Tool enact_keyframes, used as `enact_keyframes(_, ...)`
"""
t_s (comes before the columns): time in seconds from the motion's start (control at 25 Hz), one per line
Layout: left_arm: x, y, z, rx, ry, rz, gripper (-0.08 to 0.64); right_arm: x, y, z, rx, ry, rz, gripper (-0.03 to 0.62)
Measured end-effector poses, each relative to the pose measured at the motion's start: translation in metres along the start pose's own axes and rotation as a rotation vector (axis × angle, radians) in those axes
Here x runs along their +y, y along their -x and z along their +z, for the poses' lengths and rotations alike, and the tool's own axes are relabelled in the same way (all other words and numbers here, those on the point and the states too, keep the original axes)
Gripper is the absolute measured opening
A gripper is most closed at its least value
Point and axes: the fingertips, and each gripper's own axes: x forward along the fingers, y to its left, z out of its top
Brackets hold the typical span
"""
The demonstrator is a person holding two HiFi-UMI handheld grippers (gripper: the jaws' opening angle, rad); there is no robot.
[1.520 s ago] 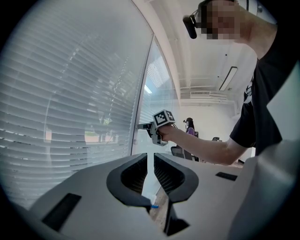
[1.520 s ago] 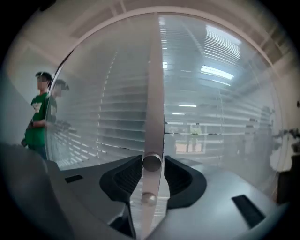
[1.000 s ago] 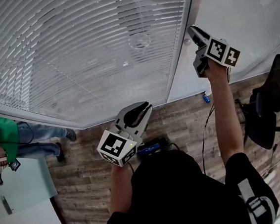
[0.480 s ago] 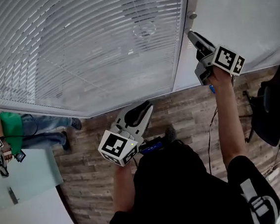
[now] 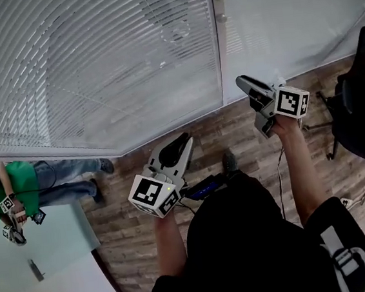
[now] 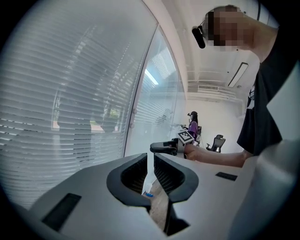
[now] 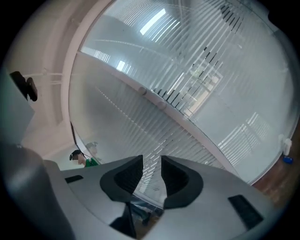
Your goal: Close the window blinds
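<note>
The left gripper (image 5: 181, 142) hangs low over the wood-plank floor (image 5: 233, 133), jaws a narrow slit apart and empty. The right gripper (image 5: 244, 84) is higher up, jaws parted a little wider, gripping nothing. The blinds (image 5: 96, 67) — thin, horizontal white slats — lie beyond both, untouched.

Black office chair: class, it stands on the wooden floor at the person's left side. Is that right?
Not quite. The head view shows the black office chair standing on the wooden floor at the person's right side, not the left.
</note>
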Motion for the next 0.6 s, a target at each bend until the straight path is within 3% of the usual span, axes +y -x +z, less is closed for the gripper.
enact_keyframes(0.12,-0.011,0.022,-0.009,-0.034,0.004,-0.009,0.054,0.018,0.029,-0.031,0.003,-0.002,0.0,0.127)
enact_keyframes(0.24,-0.018,0.054,-0.026,-0.094,0.063,0.004,0.054,0.036,0.071,-0.072,0.001,-0.04,-0.022,0.127)
enact_keyframes(0.44,-0.042,0.095,-0.063,-0.199,0.197,0.015,0.054,0.072,0.168,-0.132,0.05,0.009,-0.113,0.127)
enact_keyframes(0.6,-0.065,0.096,-0.091,-0.229,0.295,-0.007,0.054,0.065,0.243,-0.154,0.059,0.001,-0.237,0.127)
